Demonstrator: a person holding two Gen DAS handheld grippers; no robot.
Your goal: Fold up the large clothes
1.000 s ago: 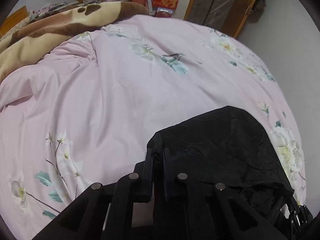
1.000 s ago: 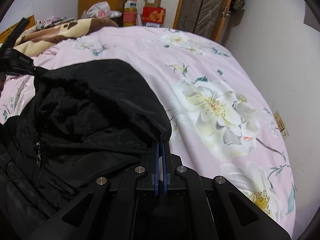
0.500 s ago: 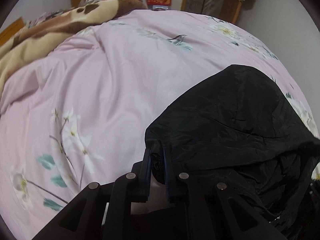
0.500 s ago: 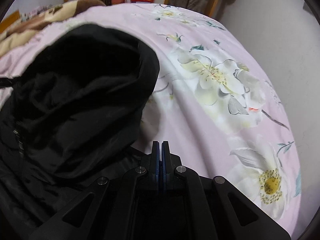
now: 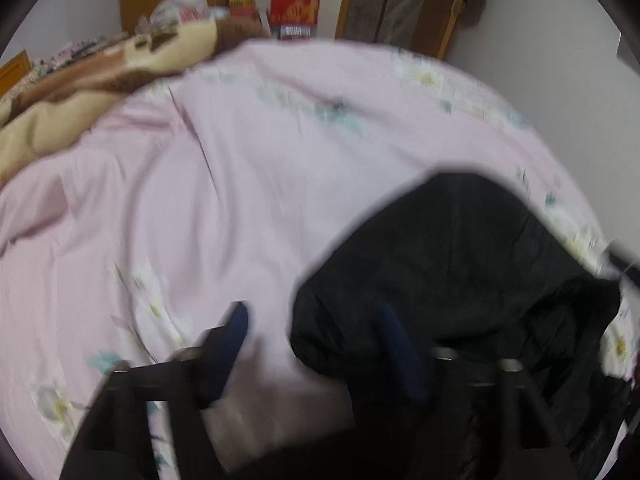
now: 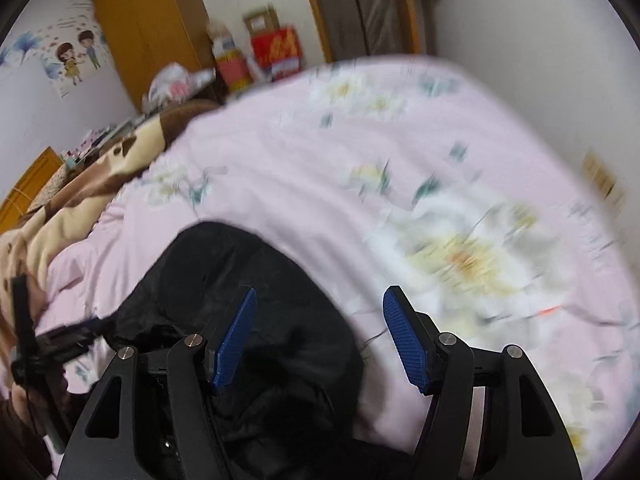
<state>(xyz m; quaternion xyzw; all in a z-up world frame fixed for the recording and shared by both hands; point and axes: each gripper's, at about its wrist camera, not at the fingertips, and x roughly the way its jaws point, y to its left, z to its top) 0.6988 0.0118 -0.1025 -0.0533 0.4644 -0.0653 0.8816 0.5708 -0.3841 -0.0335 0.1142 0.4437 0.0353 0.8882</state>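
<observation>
A black padded jacket [image 5: 460, 264] lies on the pink floral bed sheet [image 5: 240, 184], its rounded hood end turned toward the far side. My left gripper [image 5: 314, 324] hovers at the jacket's left edge with its jaws opening. One blue pad is over the sheet and the other over the black cloth, and neither presses on it. In the right wrist view the jacket [image 6: 248, 264] lies under and left of my right gripper [image 6: 319, 312], whose jaws are also opening with nothing pinched. The left gripper [image 6: 48, 344] shows at that view's left edge. Both views are blurred.
A brown and cream blanket [image 5: 80, 92] is bunched along the bed's far left. Behind the bed stand a wooden wardrobe [image 6: 148, 36], stacked red boxes [image 6: 276, 52] and a door [image 5: 404, 4]. A white wall [image 6: 540, 60] runs close along the bed's right side.
Both grippers were shut on the jacket's hood edge and have now opened and let it go. The hood lies on the bed. The right gripper has swung sideways and rolled.
</observation>
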